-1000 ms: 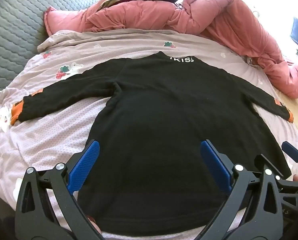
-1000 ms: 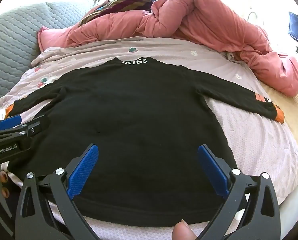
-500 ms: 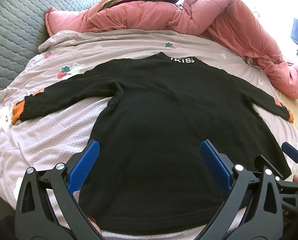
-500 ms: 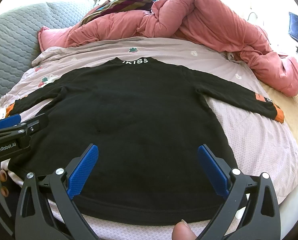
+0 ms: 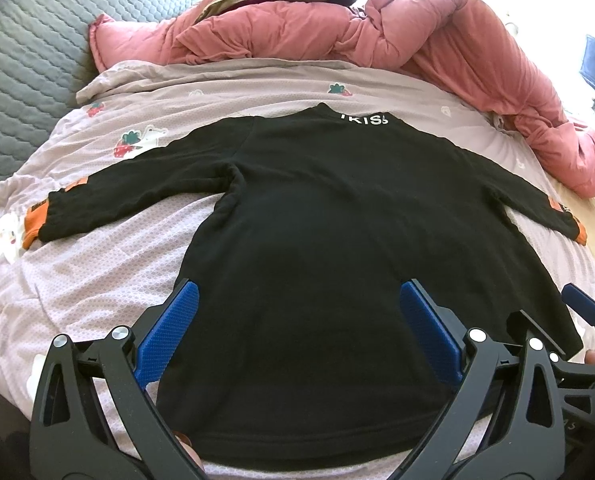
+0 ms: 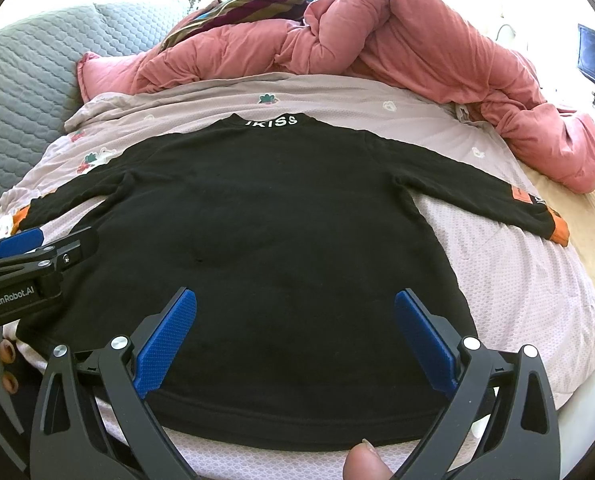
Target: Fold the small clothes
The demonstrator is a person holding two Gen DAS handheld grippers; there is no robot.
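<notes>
Now the small black long-sleeved sweater with orange cuffs lies flat on the bed's pale lilac patterned sheet, both sleeves spread sideways, collar far. The left hand-held gripper and the right hand-held gripper hang over its hem, both spread wide, grasping nothing. Whether they touch the cloth, I cannot tell. A crumpled pink quilt lies beyond.

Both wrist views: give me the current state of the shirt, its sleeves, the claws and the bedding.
Black shirt: spread flat, unfolded, collar at far end.
Left sleeve: stretched out sideways.
Right sleeve: stretched out sideways.
Left claw: open, above the hem, holding nothing.
Right claw: open, above the hem, holding nothing.
Pink duvet: bunched up beyond the shirt.
</notes>
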